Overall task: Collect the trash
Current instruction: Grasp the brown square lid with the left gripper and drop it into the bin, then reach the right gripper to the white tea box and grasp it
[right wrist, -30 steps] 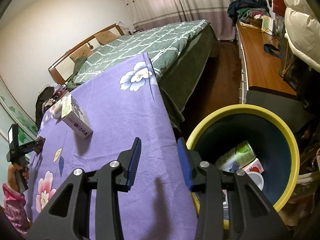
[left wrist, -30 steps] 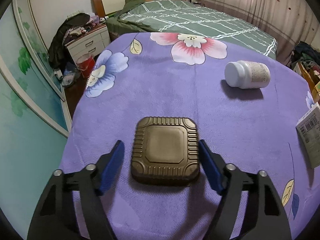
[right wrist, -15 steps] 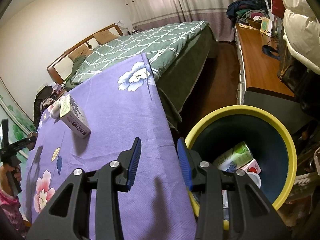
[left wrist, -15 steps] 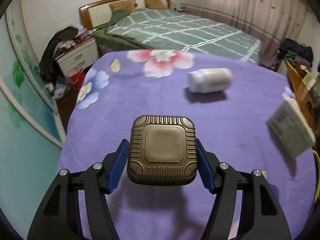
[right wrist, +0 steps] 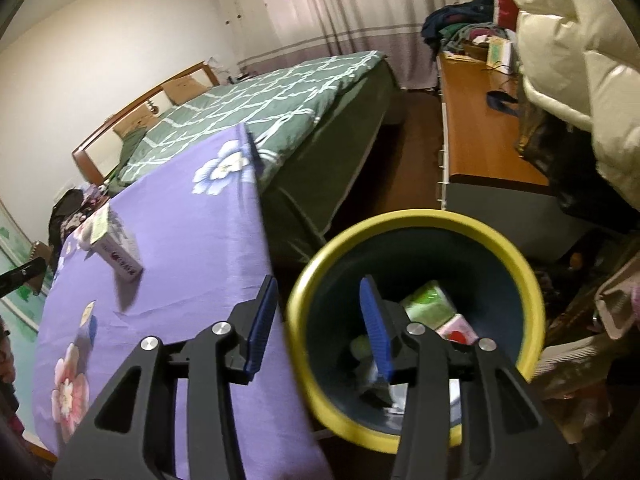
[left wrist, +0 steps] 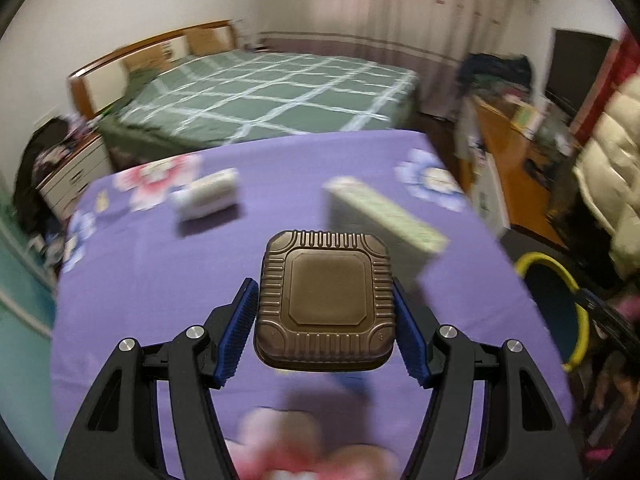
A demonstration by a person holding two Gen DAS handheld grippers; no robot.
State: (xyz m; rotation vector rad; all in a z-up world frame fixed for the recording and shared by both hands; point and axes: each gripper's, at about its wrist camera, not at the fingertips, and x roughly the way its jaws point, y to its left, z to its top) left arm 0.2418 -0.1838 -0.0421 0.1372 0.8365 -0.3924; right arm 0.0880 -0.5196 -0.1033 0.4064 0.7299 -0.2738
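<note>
Left gripper point(left wrist: 324, 306): clamped on the brown ribbed tray point(left wrist: 325, 300), one blue pad pressed to each side.
Change: a second ago this tray lay flat on the purple cloth point(left wrist: 168, 280) between parted fingers; now it hangs lifted above the cloth.
Ahead of it: a white bottle point(left wrist: 206, 194) lies ahead-left, a carton point(left wrist: 384, 214) ahead-right, both blurred.
Bin point(left wrist: 560, 308): far right of the left gripper, beyond the cloth's edge.
Right gripper point(right wrist: 318, 320): empty, jaws opening, straddling the near rim of the bin.
Meaning: likely one piece now travelling binward; the bottle and the carton remain.
</note>
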